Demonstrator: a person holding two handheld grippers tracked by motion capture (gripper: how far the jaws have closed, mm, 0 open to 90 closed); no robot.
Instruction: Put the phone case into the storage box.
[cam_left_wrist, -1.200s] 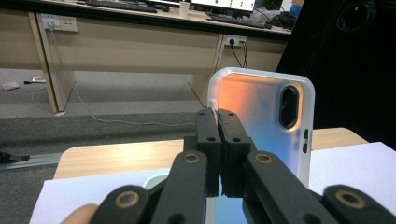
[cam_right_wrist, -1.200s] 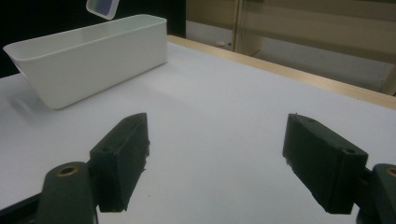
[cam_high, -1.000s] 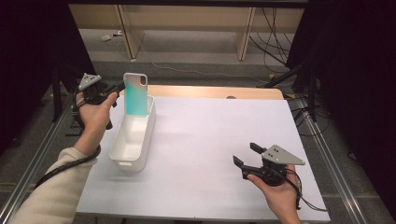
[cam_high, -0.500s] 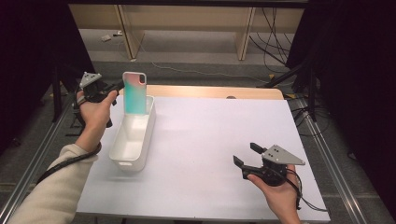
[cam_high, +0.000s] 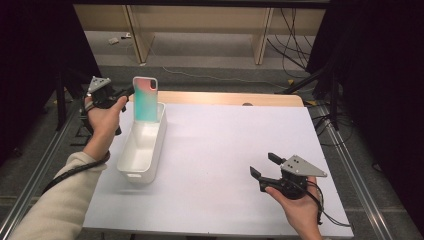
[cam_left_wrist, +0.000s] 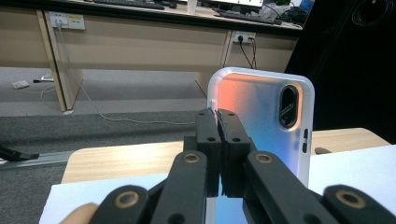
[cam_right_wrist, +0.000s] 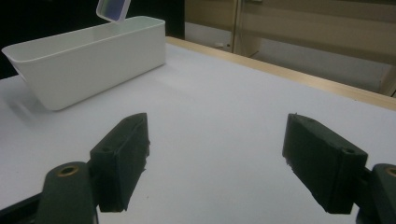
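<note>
A phone case (cam_high: 145, 99) with a teal-to-orange back and a white rim stands upright over the far end of a white bin (cam_high: 150, 165). My left gripper (cam_high: 131, 91) is shut on its left edge; in the left gripper view the jaws (cam_left_wrist: 217, 114) pinch the rim of the case (cam_left_wrist: 266, 121), whose camera cutout faces me. My right gripper (cam_high: 262, 164) rests low over the table's near right, held by a hand, open with nothing between its fingers (cam_right_wrist: 123, 158). From there the bin (cam_right_wrist: 93, 65) lies far off to the left, with a corner of the case (cam_right_wrist: 113, 9) above it.
A white sheet (cam_high: 225, 130) covers the table, and a wooden strip (cam_high: 225, 97) shows along its far edge. Metal rails run down both sides. Desk legs and cables stand on the floor beyond the table.
</note>
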